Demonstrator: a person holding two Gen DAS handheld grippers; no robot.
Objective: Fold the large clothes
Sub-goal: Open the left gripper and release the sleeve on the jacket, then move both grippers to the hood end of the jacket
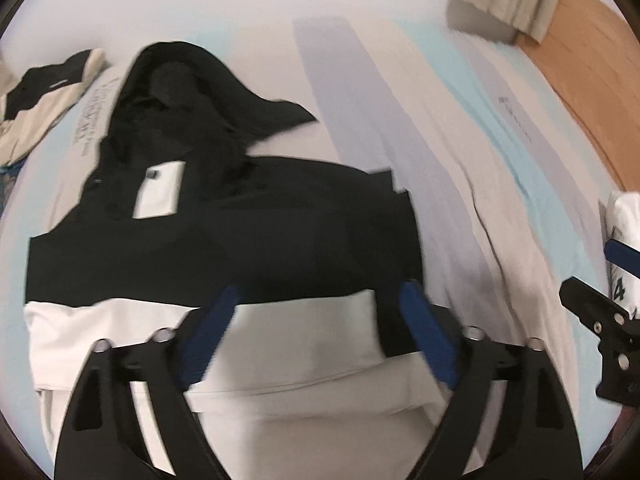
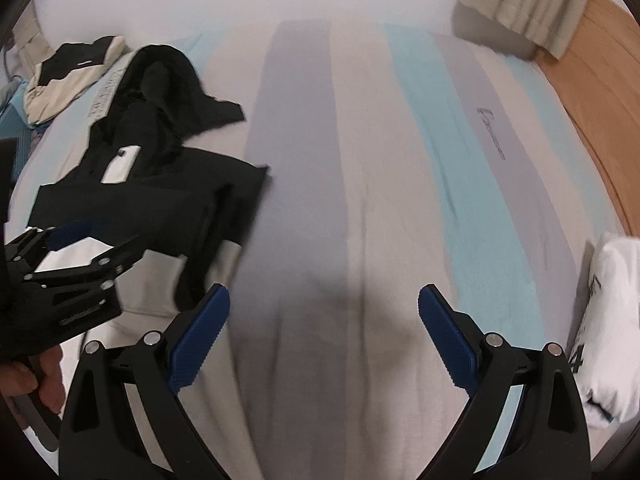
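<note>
Your left gripper hangs above the black-and-white jacket, its jaws spread wide with nothing between them; the blue pads sit over the line where the black upper part meets the white band. The jacket lies flat on the striped bed sheet, partly folded, with the hood crumpled at the far end and a white chest patch facing up. In the left wrist view your right gripper shows at the right edge, apart from the jacket.

Your right gripper hangs over bare sheet, to the right of the jacket, jaws spread and holding nothing. From this view the left gripper sits over the jacket's near white part, and your hand holding it shows at the lower left.

A second black-and-cream garment lies bunched beyond the hood, at the far left of the bed. A folded white garment with dark print rests at the bed's right edge, well apart from the jacket. A curtain and a wood floor lie beyond the bed. Both views are motion-blurred.
</note>
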